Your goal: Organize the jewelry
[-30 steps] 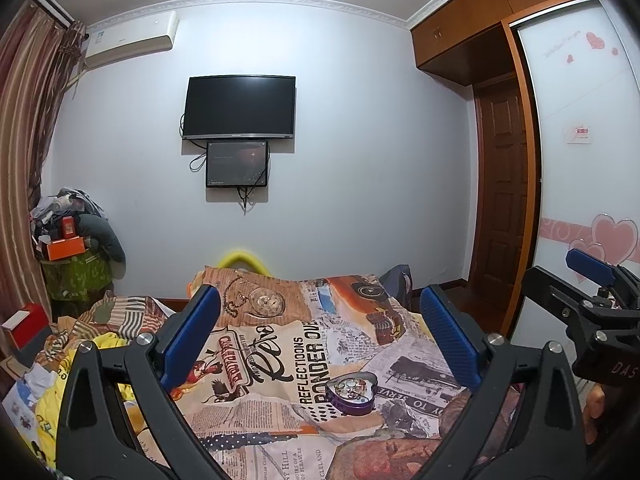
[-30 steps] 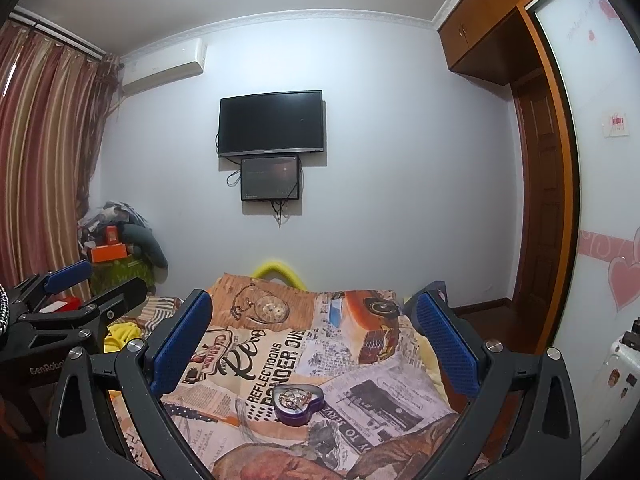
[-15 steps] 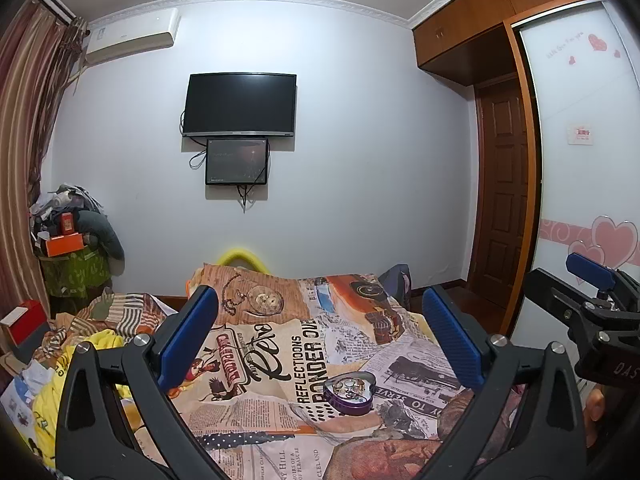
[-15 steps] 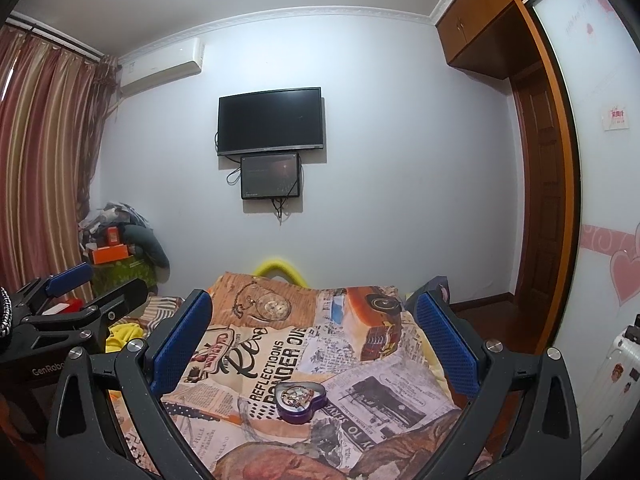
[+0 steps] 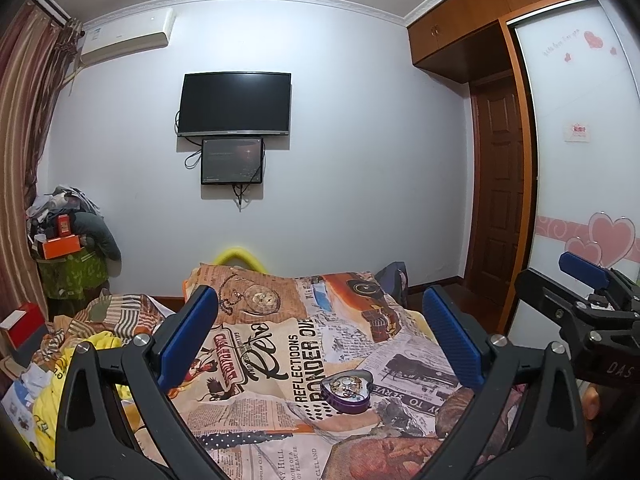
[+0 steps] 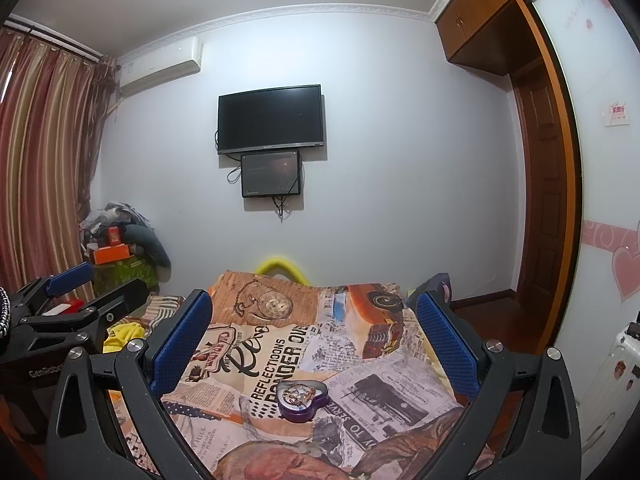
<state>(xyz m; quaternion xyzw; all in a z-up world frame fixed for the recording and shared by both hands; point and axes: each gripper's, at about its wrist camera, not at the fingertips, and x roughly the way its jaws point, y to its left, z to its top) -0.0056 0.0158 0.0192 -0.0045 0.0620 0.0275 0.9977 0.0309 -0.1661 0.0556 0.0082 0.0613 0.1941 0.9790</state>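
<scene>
Heart tin [image 5: 347, 389] on bed [image 5: 280, 344]

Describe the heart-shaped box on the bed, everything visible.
The heart-shaped box is a small purple container, metal-looking with a shiny rim, lid off or absent. Inside is a tangle of gold and silver jewelry, pieces too small to tell apart. It rests flat on the newspaper-print bedspread, near the "PONDER" lettering. Nothing else touches it; both tongs are open and clear of it.

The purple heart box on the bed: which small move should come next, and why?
Probably lower the right gripper toward the heart-shaped box. Both sets of jaws stand wide open and hold nothing, and both hang above the bedspread. The box lies open with jewelry inside, nearly centred between the right jaws, while it sits off to the right in the left gripper view.
</scene>
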